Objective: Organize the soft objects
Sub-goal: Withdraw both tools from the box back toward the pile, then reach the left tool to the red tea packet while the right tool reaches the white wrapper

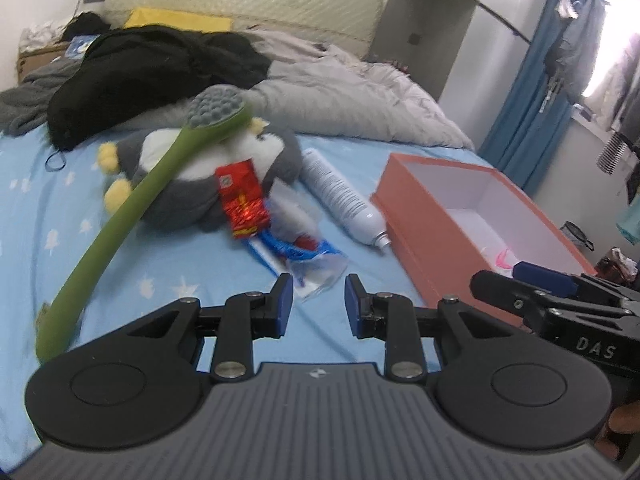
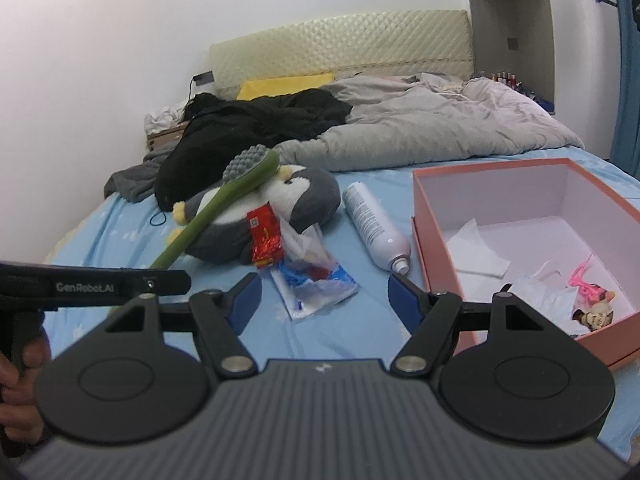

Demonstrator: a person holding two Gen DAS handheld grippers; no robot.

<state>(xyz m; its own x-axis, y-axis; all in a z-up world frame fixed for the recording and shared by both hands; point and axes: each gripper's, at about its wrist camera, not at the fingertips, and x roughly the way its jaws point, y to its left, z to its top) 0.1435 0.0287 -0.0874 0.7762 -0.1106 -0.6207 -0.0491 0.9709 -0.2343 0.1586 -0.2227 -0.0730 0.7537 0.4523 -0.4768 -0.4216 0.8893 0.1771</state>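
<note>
A grey and white penguin plush (image 1: 240, 160) (image 2: 296, 204) lies on the blue bed sheet. A long green brush with a grey head (image 1: 132, 208) (image 2: 224, 208) leans across it. A red packet (image 1: 242, 200) (image 2: 266, 240) rests against its front, with a clear plastic bag (image 1: 312, 268) (image 2: 316, 284) of blue and red items just below. My left gripper (image 1: 318, 304) hovers open and empty above that bag. My right gripper (image 2: 324, 300) stands wider open, also empty, beside the pink box (image 2: 436, 252); its finger shows in the left wrist view (image 1: 540, 280).
A white spray can (image 1: 344, 200) (image 2: 376, 228) lies between the plush and the open pink box (image 1: 416, 232), which holds tissue paper and a small figure (image 2: 596, 312). Black clothing (image 1: 160, 76) and a grey duvet (image 2: 420, 132) fill the far side of the bed.
</note>
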